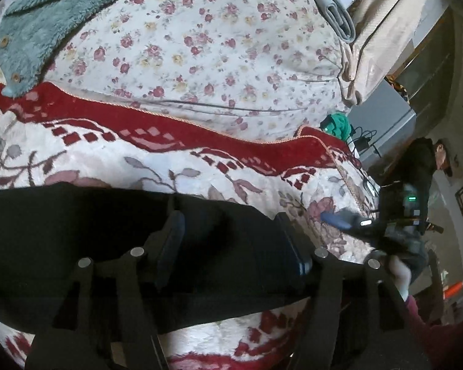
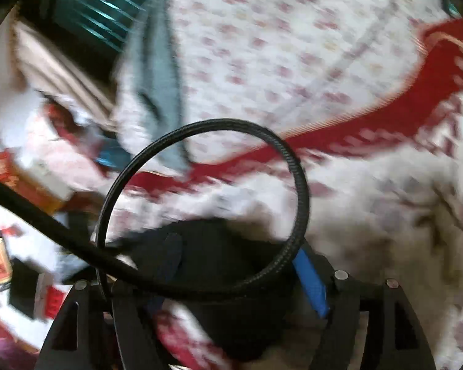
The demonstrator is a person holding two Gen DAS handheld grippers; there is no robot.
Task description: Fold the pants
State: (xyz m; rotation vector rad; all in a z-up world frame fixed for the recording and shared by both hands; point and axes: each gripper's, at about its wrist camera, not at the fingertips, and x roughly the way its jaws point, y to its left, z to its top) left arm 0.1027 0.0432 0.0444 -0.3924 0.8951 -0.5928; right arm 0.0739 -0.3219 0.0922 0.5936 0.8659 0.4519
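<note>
The black pants (image 1: 77, 231) lie as a dark band across the red-and-white blanket (image 1: 157, 157) on the bed. My left gripper (image 1: 231, 240) hangs over their right part, jaws wide apart, with the cloth beneath and between the fingers and neither pad pressing on it. In the left wrist view my right gripper (image 1: 336, 219), with its blue pad, is just past the pants' right end. The right wrist view is blurred. There my right gripper (image 2: 240, 265) stands open, with a bunch of the black pants (image 2: 240, 323) lying loose between its fingers.
A teal fleece garment (image 1: 37, 21) lies at the far left on the floral sheet (image 1: 200, 46). Grey folded cloth (image 1: 333, 9) sits at the far edge. A person in dark clothes (image 1: 419, 166) stands to the right of the bed. A black cable loop (image 2: 299, 185) crosses the right wrist view.
</note>
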